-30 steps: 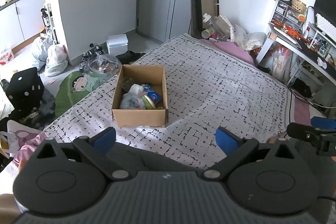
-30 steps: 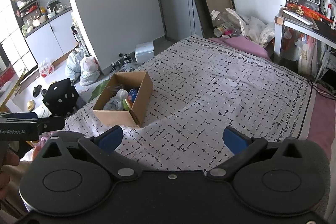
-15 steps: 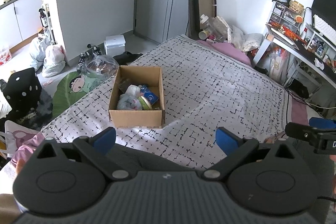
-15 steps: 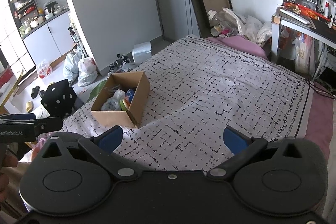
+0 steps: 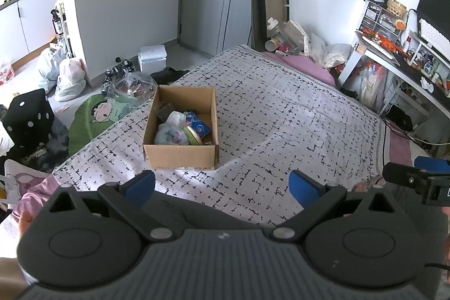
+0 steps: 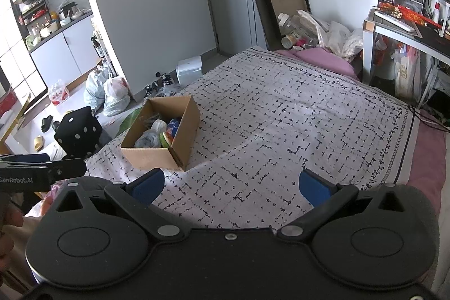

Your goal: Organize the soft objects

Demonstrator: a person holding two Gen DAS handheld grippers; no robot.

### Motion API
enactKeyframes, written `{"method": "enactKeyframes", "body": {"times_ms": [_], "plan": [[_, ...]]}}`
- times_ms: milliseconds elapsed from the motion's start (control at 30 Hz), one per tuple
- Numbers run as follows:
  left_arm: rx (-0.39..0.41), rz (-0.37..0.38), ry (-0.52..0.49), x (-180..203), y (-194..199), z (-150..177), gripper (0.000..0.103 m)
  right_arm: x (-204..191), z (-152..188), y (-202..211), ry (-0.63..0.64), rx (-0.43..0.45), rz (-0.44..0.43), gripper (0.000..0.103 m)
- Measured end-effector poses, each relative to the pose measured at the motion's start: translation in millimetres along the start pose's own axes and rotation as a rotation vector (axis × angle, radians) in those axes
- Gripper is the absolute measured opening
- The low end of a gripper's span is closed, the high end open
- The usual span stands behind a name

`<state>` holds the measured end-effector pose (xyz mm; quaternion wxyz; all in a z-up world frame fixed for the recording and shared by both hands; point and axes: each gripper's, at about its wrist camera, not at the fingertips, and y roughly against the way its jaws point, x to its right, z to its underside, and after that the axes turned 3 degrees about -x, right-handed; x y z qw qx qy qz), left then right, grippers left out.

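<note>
Cardboard box (image 5: 180, 156) ahead of left gripper (image 5: 222, 183), well apart

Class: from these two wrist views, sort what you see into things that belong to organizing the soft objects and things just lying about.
Belongs to the job:
cardboard box
bagged soft items
left gripper
right gripper

Lying about:
black dice cushion
plastic bags
white bin
</note>
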<state>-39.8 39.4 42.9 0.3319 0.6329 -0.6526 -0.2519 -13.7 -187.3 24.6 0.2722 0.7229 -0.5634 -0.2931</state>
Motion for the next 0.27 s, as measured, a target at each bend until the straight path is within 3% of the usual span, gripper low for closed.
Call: {"method": "enactKeyframes", "body": {"times_ms": [267], "plan": [[0.013,-0.002,-0.016,4.8,-0.5,0.1,0.101,2.8,2.9,-2.5,-0.007,-0.006,-0.006,0.103]]}}
